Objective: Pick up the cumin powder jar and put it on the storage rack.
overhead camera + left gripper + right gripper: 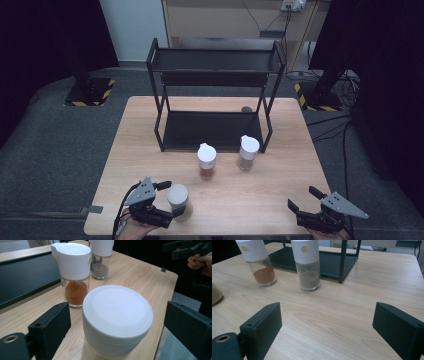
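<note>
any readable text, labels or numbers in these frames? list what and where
None readable.
Orange spice jar: white cap, plain yellow dot, no print.
Brown spice jar: the same.
Round-lidded jar between the left hand-held gripper jaws: blank lid.
Floor plates: yellow-black stripes, no words.

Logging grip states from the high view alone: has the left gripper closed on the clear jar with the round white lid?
Observer: No. In the left gripper view, the left gripper straddles that jar, and a gap shows on each side of the lid.
Operator: And the right gripper?
Observer: The right gripper is open above the bare wooden table, with nothing between its jaws.
</note>
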